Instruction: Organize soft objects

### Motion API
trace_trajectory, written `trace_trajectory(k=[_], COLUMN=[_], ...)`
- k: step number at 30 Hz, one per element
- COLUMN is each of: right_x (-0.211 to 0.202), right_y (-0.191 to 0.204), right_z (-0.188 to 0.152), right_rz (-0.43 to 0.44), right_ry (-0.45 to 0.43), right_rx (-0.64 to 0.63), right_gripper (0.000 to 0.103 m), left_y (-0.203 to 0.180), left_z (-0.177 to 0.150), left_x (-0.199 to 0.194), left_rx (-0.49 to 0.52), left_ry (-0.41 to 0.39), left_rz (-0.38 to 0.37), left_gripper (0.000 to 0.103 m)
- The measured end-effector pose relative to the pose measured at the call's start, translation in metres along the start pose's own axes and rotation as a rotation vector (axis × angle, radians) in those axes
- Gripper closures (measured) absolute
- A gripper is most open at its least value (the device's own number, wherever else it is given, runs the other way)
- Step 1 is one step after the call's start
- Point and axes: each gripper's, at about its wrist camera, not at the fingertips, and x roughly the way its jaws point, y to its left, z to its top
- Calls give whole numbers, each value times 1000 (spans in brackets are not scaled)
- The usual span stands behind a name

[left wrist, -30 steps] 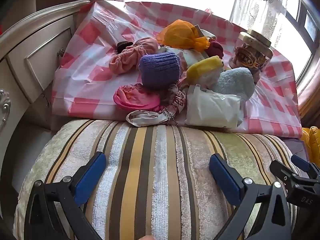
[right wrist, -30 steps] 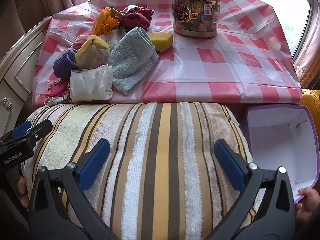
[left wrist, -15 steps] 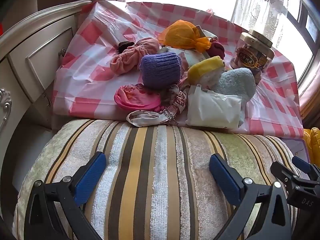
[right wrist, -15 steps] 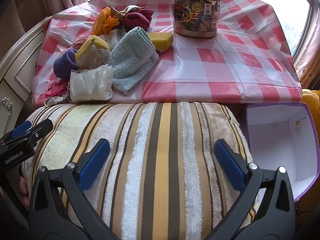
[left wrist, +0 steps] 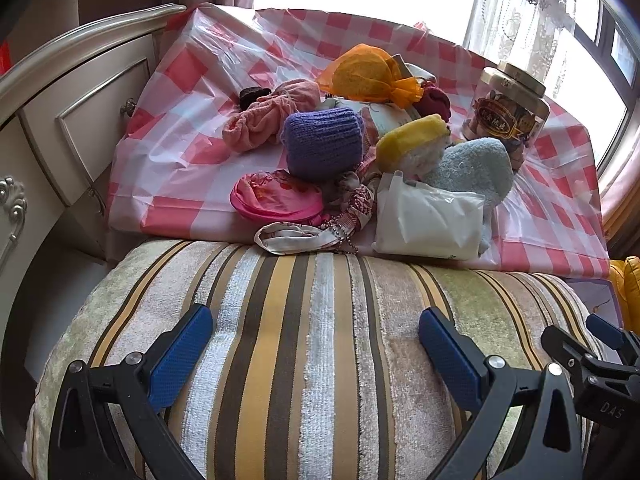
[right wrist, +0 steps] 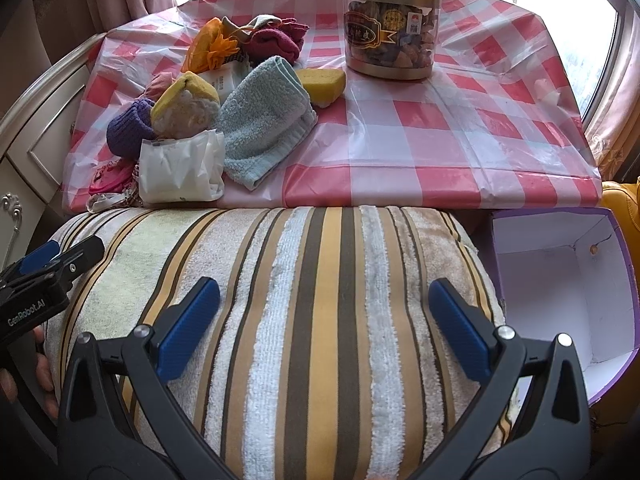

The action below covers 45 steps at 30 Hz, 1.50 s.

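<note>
A heap of soft things lies on the red-checked tablecloth (left wrist: 192, 148): a purple knit hat (left wrist: 322, 142), a pink cloth (left wrist: 276, 196), an orange mesh bag (left wrist: 368, 74), a light blue towel (right wrist: 264, 128), a white plastic packet (right wrist: 180, 172) and a yellow sponge (right wrist: 322, 82). In front of the table lies a striped cushion (right wrist: 320, 320). My left gripper (left wrist: 314, 320) hangs open over its left part. My right gripper (right wrist: 324, 292) hangs open over its right part. Neither holds anything.
A gold-lidded jar (right wrist: 390, 36) stands at the back of the table. An open purple box (right wrist: 560, 280) with a white, bare inside sits right of the cushion. A cream dresser (left wrist: 80, 112) is on the left, a window behind.
A hand at the purple box's lower edge one second ago is out of view now. Both grippers have barely moved and stay open.
</note>
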Motion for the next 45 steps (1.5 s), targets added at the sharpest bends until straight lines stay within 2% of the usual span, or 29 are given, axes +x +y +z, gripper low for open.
trace_trajectory(k=[45], right_x=[1], right_y=[1], right_z=[-1], right_rz=[-4], right_ry=[-6], right_rx=[-4], right_gripper=[0], left_y=[-3], left_z=[-3], left_x=[-1], left_rx=[0], left_ry=[-5], left_rz=[4], left_gripper=[0])
